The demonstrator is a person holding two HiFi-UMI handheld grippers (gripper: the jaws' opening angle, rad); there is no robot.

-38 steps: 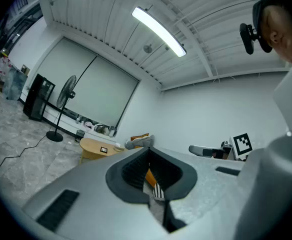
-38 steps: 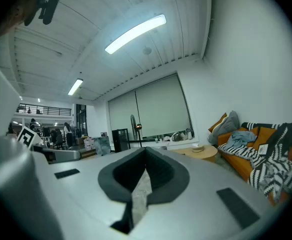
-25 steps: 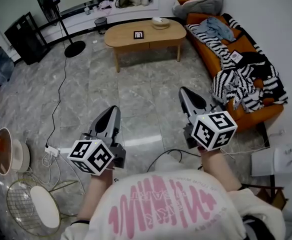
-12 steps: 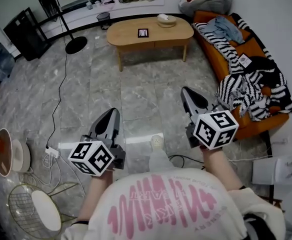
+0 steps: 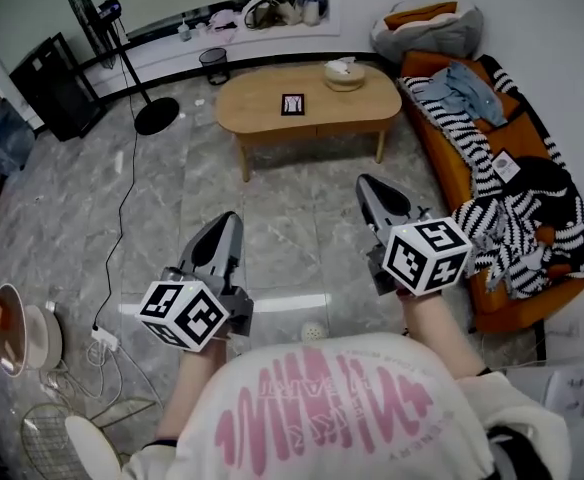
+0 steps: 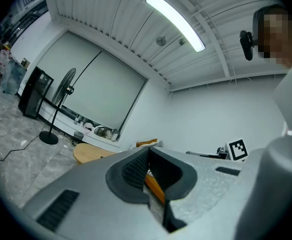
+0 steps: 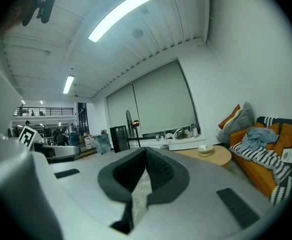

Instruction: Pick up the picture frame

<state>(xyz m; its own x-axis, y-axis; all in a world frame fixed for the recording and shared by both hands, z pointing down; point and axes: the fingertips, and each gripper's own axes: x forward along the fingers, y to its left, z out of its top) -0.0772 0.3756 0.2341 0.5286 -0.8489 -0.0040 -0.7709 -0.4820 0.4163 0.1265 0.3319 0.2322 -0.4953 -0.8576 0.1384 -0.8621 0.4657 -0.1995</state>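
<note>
Coffee table (image 5: 312, 110), well ahead, is judged probably to bear the picture frame (image 5: 293, 104). Left gripper (image 5: 230, 219) and right gripper (image 5: 367, 182) are carried empty, jaws pressed together, pending approach.

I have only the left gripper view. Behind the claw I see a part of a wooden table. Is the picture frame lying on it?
Observer: Yes. The head view shows the picture frame lying flat near the middle of the wooden table.
Operator: Is there something else on the table?
Observer: One round bowl, at its right end in the head view, apart from the frame.
Operator: Does the right claw hold anything?
Observer: No. The right claw is shut and empty.
</note>
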